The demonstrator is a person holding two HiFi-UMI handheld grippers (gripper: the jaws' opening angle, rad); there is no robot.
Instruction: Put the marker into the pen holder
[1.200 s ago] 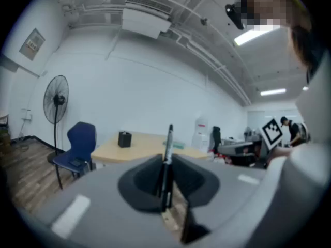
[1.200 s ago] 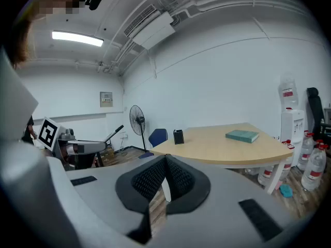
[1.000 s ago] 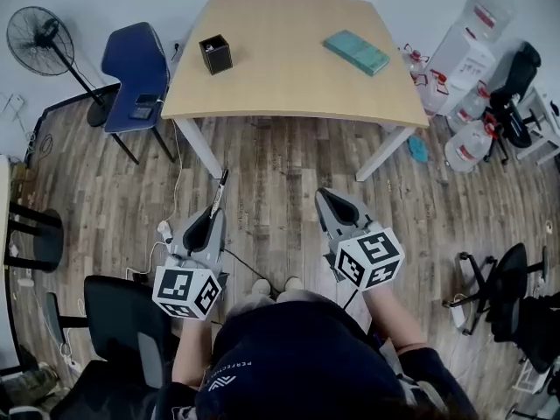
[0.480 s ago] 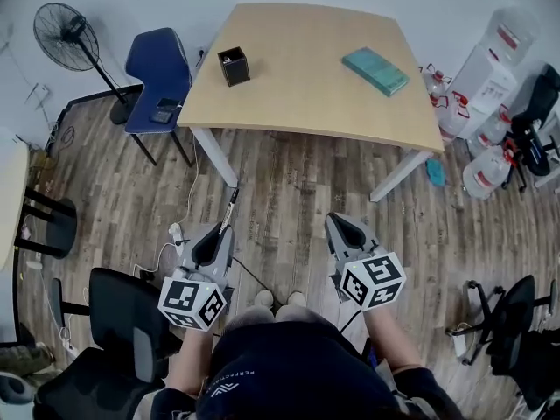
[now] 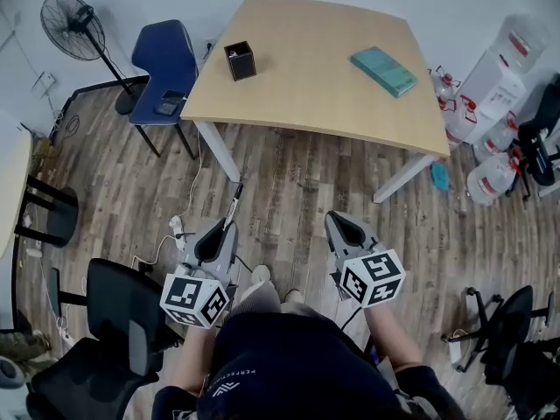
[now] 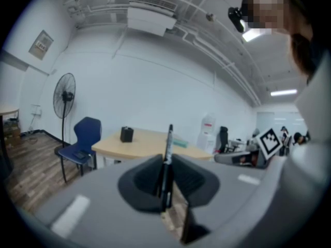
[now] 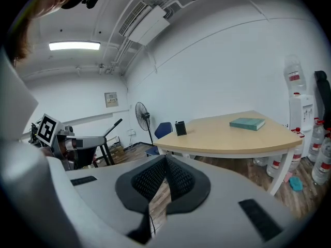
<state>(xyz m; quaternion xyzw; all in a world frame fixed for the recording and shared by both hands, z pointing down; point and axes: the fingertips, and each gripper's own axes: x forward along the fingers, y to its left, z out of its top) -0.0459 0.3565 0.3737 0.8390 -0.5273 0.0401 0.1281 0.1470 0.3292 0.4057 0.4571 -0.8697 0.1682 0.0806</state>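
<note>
My left gripper (image 5: 226, 225) is shut on a black marker (image 5: 234, 203), whose tip sticks out past the jaws toward the table; in the left gripper view the marker (image 6: 166, 164) stands upright between the jaws of that gripper (image 6: 165, 161). The black pen holder (image 5: 240, 60) stands near the far left corner of the wooden table (image 5: 315, 77), well ahead of both grippers; it shows small as the pen holder (image 6: 126, 134) and again as the pen holder (image 7: 180, 128). My right gripper (image 5: 337, 220) is shut with nothing in it, and its jaws meet at the gripper (image 7: 165, 161).
A teal book (image 5: 382, 59) lies on the table's right part. A blue chair (image 5: 164, 64) and a standing fan (image 5: 72, 25) are left of the table. Water bottles (image 5: 499, 129) stand at the right. Black office chairs (image 5: 114, 322) flank me on the wooden floor.
The view has shifted: the table, chair and fan sit lower and further right in the head view than a second ago. Both grippers keep their hold and pose.
</note>
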